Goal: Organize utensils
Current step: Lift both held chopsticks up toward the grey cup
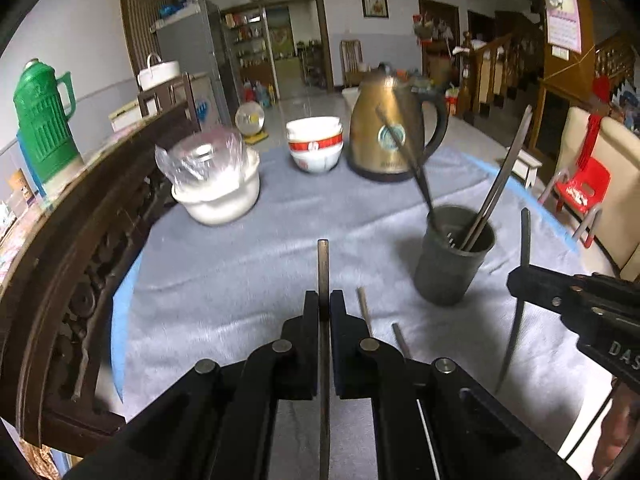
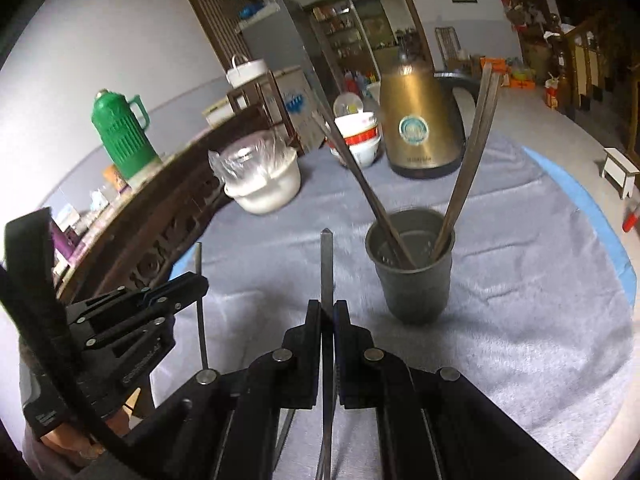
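Utensil cup (image 1: 452,256) on cloth (image 1: 248,264); kettle (image 1: 390,132) behind; bowls (image 1: 315,144) left of kettle.

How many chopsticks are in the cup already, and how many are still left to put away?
Done: the dark cup already holds chopsticks leaning left and right, though the exact count is hard to tell. In hand: the left gripper and right gripper are each shut on one chopstick, neither yet in the cup. Left: two more sticks lie on the grey cloth.
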Demonstrator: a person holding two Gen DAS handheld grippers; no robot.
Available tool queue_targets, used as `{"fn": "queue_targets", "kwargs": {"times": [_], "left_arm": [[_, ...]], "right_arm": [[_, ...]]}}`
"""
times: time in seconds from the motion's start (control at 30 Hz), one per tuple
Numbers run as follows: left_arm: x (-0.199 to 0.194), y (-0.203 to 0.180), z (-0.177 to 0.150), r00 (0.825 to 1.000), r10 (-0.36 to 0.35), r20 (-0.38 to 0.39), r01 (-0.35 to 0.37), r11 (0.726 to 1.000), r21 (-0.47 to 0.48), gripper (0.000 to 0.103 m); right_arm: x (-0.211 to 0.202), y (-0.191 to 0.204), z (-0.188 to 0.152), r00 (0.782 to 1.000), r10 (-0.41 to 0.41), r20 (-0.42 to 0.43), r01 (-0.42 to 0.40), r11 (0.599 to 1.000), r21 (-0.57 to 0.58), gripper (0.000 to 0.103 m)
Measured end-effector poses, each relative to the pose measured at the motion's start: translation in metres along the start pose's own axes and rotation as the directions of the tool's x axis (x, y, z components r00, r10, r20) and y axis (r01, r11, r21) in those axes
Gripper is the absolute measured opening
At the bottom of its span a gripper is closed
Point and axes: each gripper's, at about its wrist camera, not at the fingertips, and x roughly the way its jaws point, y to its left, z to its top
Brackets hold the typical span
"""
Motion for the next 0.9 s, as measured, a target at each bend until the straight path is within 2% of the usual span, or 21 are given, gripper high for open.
{"fn": "queue_targets", "kwargs": {"times": [0.37,0.9], "left_arm": [[-0.032,-0.010,0.011,0.997,0.005,0.075,-0.006,1.000,0.003,0.005],[-0.056,-0.025,0.022,0.989,0.035,0.141,-0.041,0.998,0.039,0.005]], "right_arm": [[-0.029,-0.003,0.009,0.994,0.018,0.110,-0.021,0.999,0.024,0.007],[-0.047,-0.005,0.020,0.985,0.029,0.170,-0.032,0.999,0.019,0.007]]}}
